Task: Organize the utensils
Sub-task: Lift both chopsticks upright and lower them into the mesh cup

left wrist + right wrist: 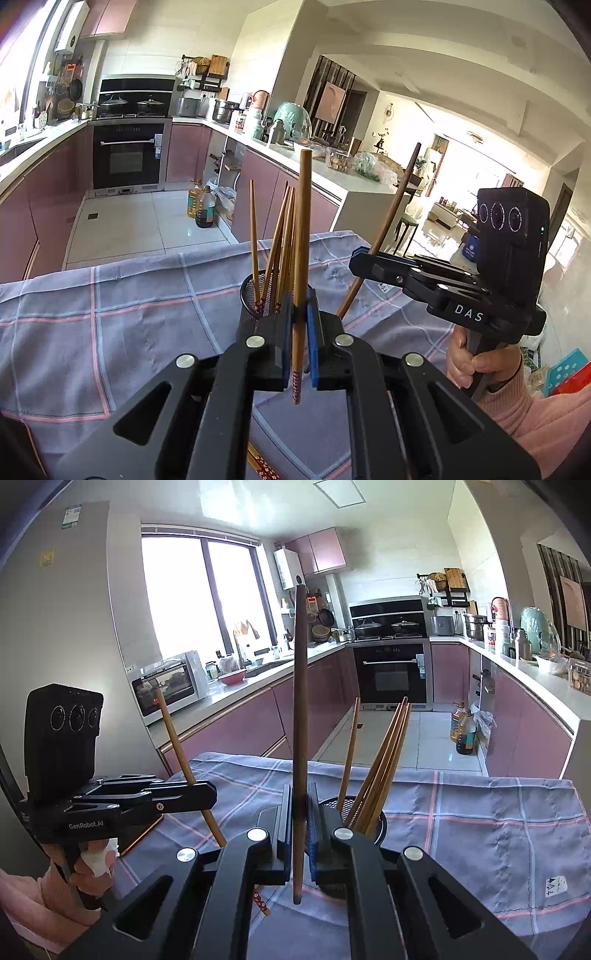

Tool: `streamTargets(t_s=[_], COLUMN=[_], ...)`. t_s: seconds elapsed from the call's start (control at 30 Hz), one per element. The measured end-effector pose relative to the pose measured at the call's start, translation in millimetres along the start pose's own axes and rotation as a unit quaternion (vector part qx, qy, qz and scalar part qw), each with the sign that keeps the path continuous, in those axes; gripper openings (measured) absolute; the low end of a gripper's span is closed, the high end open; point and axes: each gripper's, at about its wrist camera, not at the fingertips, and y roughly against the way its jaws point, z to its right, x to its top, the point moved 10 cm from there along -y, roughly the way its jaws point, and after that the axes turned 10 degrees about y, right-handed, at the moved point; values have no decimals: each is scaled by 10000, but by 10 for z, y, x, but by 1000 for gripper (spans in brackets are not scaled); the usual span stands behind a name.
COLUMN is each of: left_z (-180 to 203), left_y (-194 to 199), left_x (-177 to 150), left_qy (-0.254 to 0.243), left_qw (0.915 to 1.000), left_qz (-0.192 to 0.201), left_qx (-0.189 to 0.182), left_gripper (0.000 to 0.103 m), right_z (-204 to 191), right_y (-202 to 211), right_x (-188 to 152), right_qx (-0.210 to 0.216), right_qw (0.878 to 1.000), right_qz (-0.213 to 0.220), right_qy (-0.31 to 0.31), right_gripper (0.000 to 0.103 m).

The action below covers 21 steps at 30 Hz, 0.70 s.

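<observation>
My left gripper [299, 306] is shut on a light bamboo chopstick [304, 221], which stands upright with its patterned end hanging below the pads. Just behind it a black mesh holder [251, 291] stands on the cloth with several bamboo chopsticks [280, 236] leaning in it. My right gripper [300, 797] is shut on a dark brown chopstick [300, 701], also upright, just left of the mesh holder [380, 827]. Each wrist view shows the other gripper: the right gripper [364, 256] with the dark chopstick [397, 206], and the left gripper [207, 794] with the light chopstick [173, 734].
A grey checked tablecloth [110, 295] covers the table. Another patterned chopstick [258, 461] lies on it under my left gripper. A person's hand [476, 362] in a pink sleeve holds the right gripper. Beyond the table's far edge are the kitchen floor, oil bottles [463, 731] and counters.
</observation>
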Motion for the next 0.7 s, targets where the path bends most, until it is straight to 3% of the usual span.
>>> streamTargets(t_s=[0.7], left_z=[188], left_y=[-84], left_x=[439], left_qy=[-196], left_qw=[9992], left_qz=[328], left_qx=[-65], left_gripper=[8], right_z=[92], right_y=[77], right_x=[333], right_qx=[-107], right_qw=[9994], right_qz=[278], right_qy=[151], right_gripper=[6])
